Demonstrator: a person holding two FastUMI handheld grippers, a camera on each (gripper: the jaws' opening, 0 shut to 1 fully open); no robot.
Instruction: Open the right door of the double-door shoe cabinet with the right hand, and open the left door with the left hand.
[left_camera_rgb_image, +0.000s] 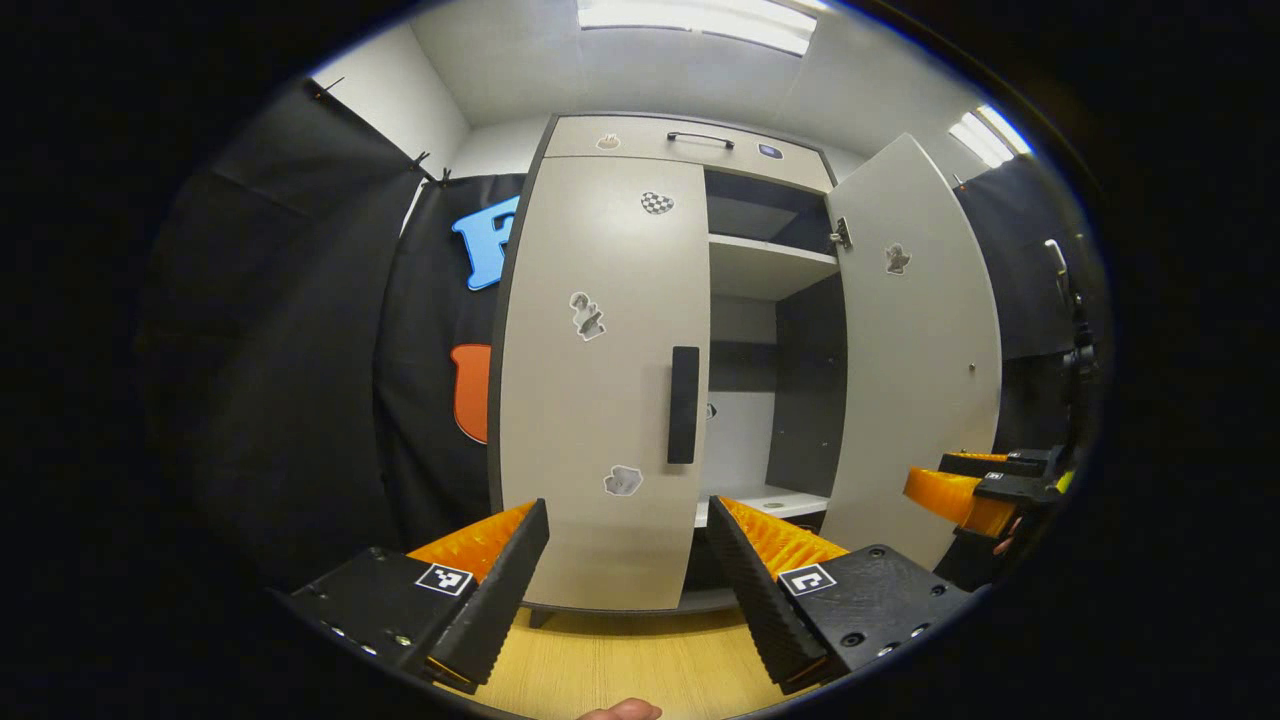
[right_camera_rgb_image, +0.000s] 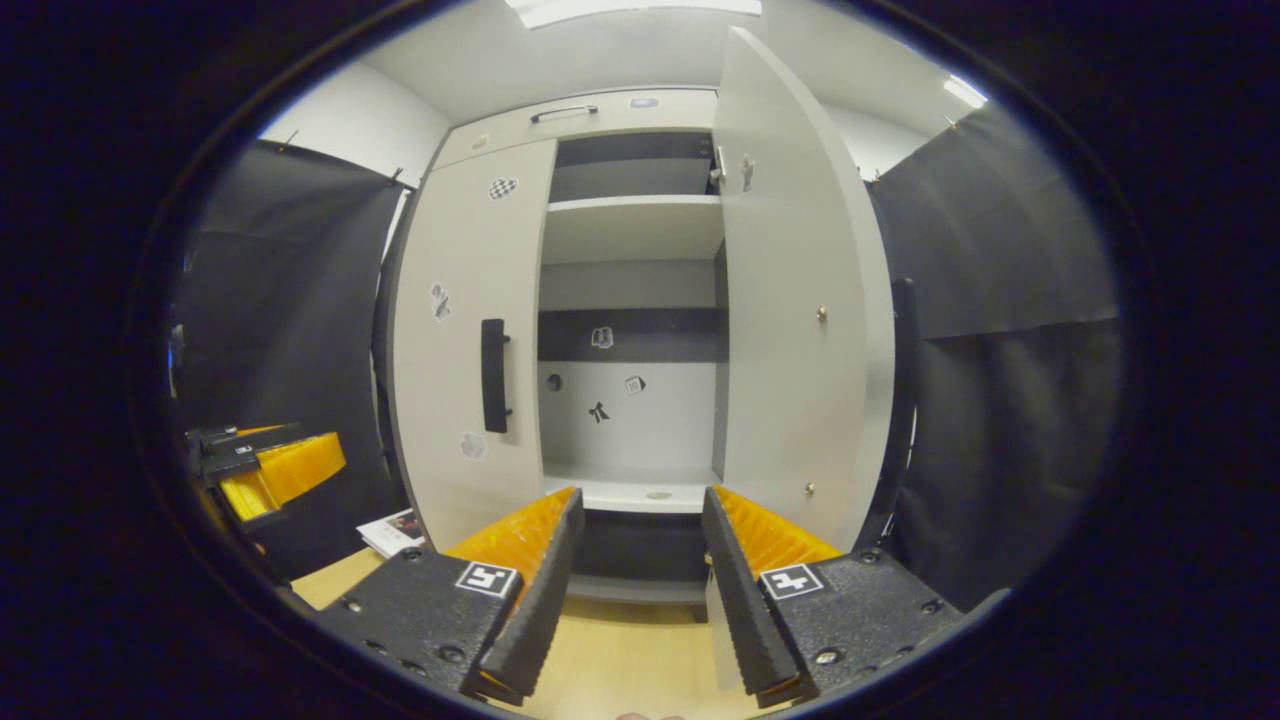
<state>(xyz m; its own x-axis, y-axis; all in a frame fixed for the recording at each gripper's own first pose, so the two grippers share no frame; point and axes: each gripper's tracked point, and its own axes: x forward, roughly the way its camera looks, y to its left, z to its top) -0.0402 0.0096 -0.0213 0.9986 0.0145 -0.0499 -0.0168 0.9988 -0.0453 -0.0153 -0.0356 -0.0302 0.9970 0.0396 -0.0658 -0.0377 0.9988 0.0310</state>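
The left gripper (left_camera_rgb_image: 628, 530) is wide open and holds nothing, facing the closed left door (left_camera_rgb_image: 590, 400) and its handle (left_camera_rgb_image: 683, 404). The right gripper (right_camera_rgb_image: 638, 535) is also wide open and empty, near the right door (right_camera_rgb_image: 790, 330), which stands open.

Open path to left door handle (left_camera_rgb_image: 684, 404)

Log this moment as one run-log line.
right door: open | left door: closed | left gripper: open, facing handle | right gripper: open
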